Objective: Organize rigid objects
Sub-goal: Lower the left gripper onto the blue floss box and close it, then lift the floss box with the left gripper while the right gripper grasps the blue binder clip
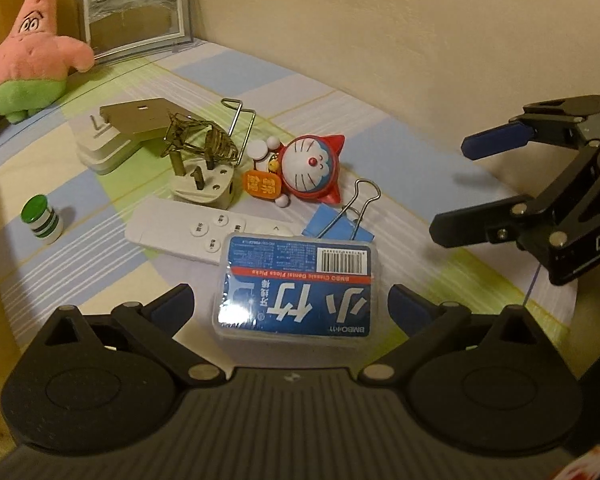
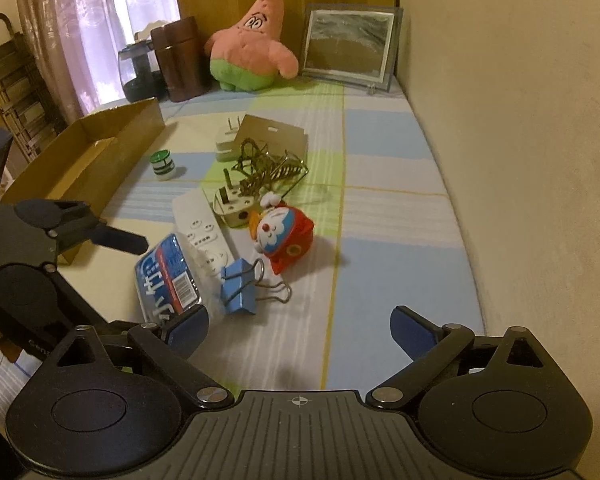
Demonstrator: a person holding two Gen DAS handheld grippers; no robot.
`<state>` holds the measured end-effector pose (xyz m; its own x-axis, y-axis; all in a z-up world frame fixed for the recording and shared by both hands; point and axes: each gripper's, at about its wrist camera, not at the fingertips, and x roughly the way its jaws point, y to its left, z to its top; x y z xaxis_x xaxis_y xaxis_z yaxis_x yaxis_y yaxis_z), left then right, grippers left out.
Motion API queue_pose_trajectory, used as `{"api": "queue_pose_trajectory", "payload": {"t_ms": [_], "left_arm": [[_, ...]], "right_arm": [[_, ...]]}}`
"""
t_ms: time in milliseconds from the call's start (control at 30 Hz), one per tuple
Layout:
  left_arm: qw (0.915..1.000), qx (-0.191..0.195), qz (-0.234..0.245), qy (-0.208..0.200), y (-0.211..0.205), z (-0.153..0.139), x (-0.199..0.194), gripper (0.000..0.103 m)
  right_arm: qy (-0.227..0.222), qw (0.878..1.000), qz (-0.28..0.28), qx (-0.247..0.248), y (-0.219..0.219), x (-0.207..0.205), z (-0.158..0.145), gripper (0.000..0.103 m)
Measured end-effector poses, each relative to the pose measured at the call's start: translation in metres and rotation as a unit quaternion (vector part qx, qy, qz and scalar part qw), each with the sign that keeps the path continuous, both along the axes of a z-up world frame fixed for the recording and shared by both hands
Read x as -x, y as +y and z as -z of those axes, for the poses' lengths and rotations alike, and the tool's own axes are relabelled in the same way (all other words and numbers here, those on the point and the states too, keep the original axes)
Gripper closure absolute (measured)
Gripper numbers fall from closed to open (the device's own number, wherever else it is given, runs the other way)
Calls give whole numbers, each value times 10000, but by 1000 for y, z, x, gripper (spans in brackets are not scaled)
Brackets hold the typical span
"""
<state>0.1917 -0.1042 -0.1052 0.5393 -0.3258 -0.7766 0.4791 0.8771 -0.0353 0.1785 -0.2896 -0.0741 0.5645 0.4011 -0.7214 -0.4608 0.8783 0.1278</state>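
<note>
Two blue-padded fingers of the left gripper stand wide open at the bottom of the left wrist view, and the floss pick box lies between them; the pads do not press on it. In the right wrist view the right gripper is also spread wide and holds nothing; only the checked cloth is between its pads.

Just above the box in the left view lies the white remote, its end under the box's top edge. At the box's upper right corner sits the blue binder clip. Higher, near the frame centre, the red cat figure lies beside the white plug, and a tangle of brass wire rests on the plug. Behind them is a white adapter with a tan card on top. A small green-capped bottle stands alone at the left. In the upper left corner a pink star plush leans next to a picture frame. In the right view, an open cardboard box lies at the left.
</note>
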Motion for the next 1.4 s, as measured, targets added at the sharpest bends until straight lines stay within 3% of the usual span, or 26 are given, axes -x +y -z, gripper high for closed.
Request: {"api": "queue_pose_trajectory", "payload": {"t_ms": [267, 433, 800, 1233, 1400], "left_arm": [[9995, -79, 302, -12, -4, 2, -7, 19], [9997, -150, 213, -27, 4, 0, -3, 20], [9989, -108, -452, 53, 54, -3, 23, 20], [9979, 72, -630, 100, 59, -5, 32, 20], [9980, 86, -619, 105, 58, -7, 34, 20]], "right_arm": [[16, 9996, -266, 70, 8, -4, 7, 10], [63, 9982, -592, 48, 15, -8, 13, 13], [69, 9943, -1058, 129, 42, -26, 29, 41], [197, 9946, -1022, -42, 49, -38, 31, 79], [231, 9949, -975, -78, 45, -37, 29, 82]]}}
